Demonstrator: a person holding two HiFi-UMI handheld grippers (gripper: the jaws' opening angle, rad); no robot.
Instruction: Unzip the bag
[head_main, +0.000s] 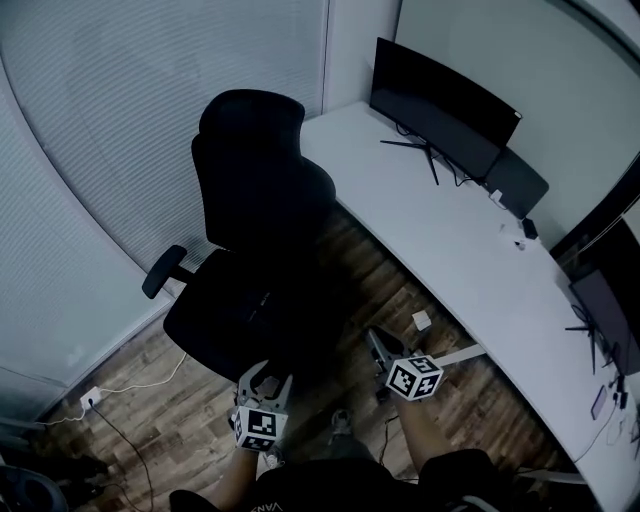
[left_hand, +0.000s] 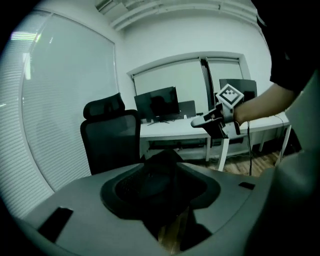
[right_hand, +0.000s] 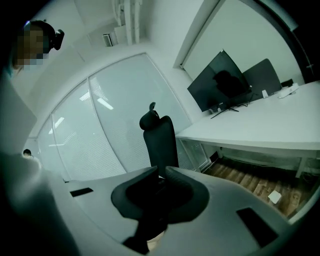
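The bag appears only as a black peaked mass straight ahead of my left gripper, in front of the black office chair. The left jaws stand apart, with that dark mass showing in the gap; I cannot tell whether the pads touch it. In the head view the left gripper hovers at the front edge of the chair seat, where the bag blends into the black. My right gripper is to the right of the seat over the floor. Its jaws are together with nothing between them.
A long white desk with a dark monitor runs along the right. A glass wall with blinds stands behind the chair. A white cable and socket lie on the wood floor at the left.
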